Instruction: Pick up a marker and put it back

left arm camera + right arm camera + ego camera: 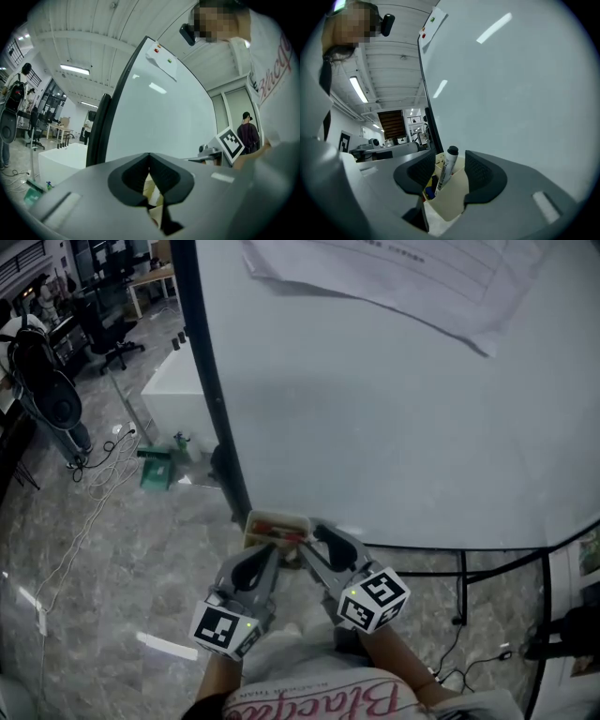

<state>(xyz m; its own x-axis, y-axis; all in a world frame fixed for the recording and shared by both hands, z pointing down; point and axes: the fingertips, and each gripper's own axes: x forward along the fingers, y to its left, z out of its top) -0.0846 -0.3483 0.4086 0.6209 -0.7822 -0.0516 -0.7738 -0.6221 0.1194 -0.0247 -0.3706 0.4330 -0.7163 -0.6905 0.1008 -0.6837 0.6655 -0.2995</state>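
A beige marker holder [277,524] hangs at the lower left corner of the whiteboard [394,409]. In the right gripper view a white marker [447,168] with a black cap stands upright in the holder [452,201], beside a blue item. My right gripper [450,171] is open around the marker, and its pads stand apart from it on both sides. In the head view the right gripper [314,538] reaches the holder from below. My left gripper [270,554] is just under the holder. In the left gripper view this gripper [150,176] is shut with nothing in it.
A dark frame [211,381] edges the whiteboard on the left. A sheet of paper [394,277] is stuck high on the board. On the marble floor to the left are a white block [173,395], a green item [155,465] and loose cables [94,484].
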